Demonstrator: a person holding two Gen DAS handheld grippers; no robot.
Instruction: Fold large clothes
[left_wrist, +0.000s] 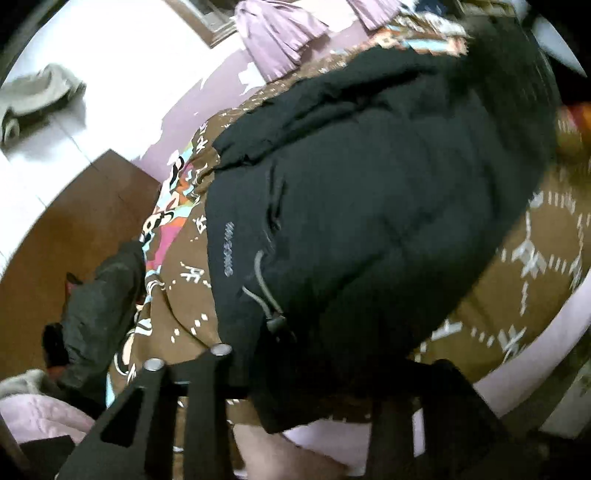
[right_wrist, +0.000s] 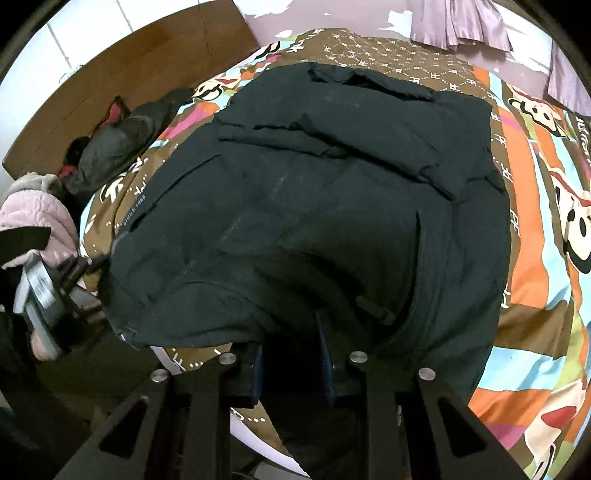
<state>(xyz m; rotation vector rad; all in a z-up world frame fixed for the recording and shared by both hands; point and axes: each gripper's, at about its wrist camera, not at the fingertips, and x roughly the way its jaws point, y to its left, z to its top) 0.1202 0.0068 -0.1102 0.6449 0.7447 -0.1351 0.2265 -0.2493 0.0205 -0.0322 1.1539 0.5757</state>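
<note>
Jacket (right_wrist: 314, 206): black, padded, lies on the bed, sleeves folded across its upper part.
Right gripper (right_wrist: 293, 354): jaws narrow, hem cloth bunched between them.
Left gripper (right_wrist: 79, 271): at the jacket's left edge; jaws' state cannot be told.
Bed (right_wrist: 532, 258): brown patterned cover.
Grey garment (right_wrist: 122, 144): beside the headboard.

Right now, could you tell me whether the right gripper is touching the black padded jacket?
Touching: the right wrist view shows the right gripper with black padded jacket fabric bunched between its fingers.
</note>
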